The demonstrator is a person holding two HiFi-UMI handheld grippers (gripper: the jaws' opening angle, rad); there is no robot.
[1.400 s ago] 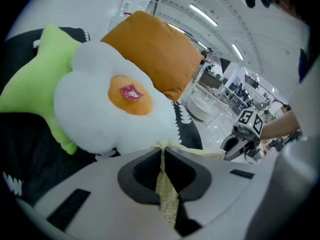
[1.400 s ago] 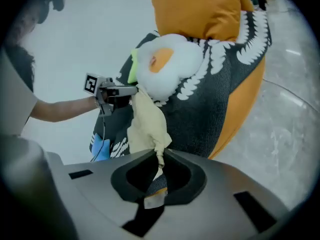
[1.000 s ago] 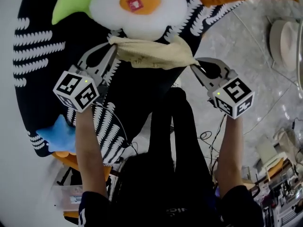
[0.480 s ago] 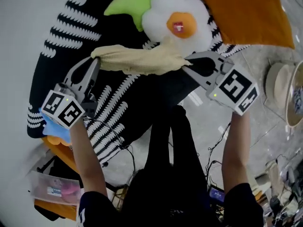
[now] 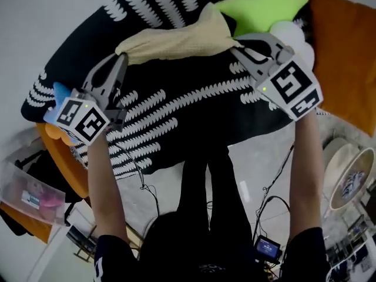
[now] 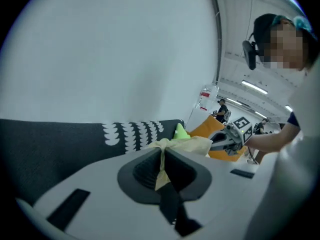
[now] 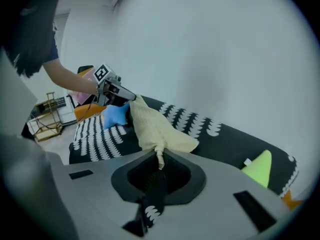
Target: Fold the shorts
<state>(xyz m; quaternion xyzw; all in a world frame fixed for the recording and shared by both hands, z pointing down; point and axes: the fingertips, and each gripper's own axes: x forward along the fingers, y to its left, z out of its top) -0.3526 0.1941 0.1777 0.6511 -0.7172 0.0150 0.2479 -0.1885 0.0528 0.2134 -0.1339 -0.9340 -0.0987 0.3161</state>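
The person wears a dark top with short sleeves (image 5: 110, 256) and black trousers (image 5: 202, 187). The left gripper (image 5: 121, 59) and right gripper (image 5: 236, 47) are grey with dark jaw pads. Each carries a white cube (image 5: 83, 121) with black square markers and a small green light (image 5: 264, 89).

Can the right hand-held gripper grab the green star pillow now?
Probably not: the green star pillow looks close to the right hand-held gripper, but its jaws are shut on the shorts.

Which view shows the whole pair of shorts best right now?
Head view: the shorts hang stretched between left gripper and right gripper. Each gripper view shows only a corner pinched in its jaws, cloth foreshortened.
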